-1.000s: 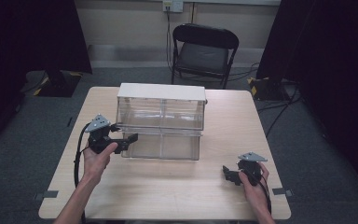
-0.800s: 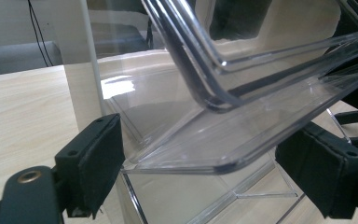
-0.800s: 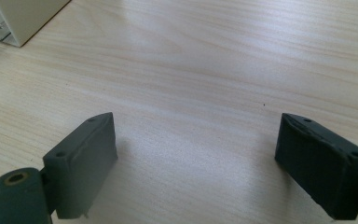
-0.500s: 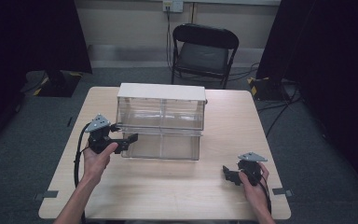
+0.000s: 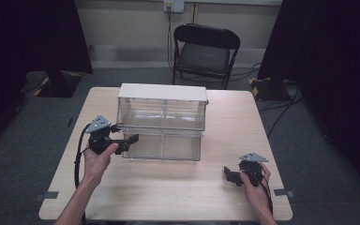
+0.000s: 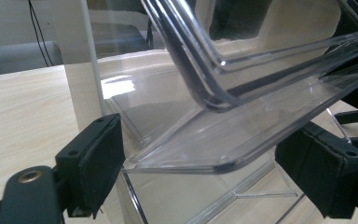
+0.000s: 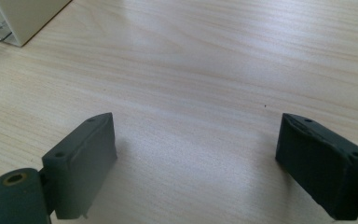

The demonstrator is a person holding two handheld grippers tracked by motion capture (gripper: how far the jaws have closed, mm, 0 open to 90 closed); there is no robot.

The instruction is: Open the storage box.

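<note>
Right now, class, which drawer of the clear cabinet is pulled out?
The lower drawer: its front juts toward the person beyond the cabinet, with the left gripper at its corner. The upper drawers sit flush.

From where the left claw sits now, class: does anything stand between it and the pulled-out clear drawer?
Nothing visible does. The left claw is open, and the clear drawer's front lip already lies between its pads. The right claw rests apart on the table.
</note>
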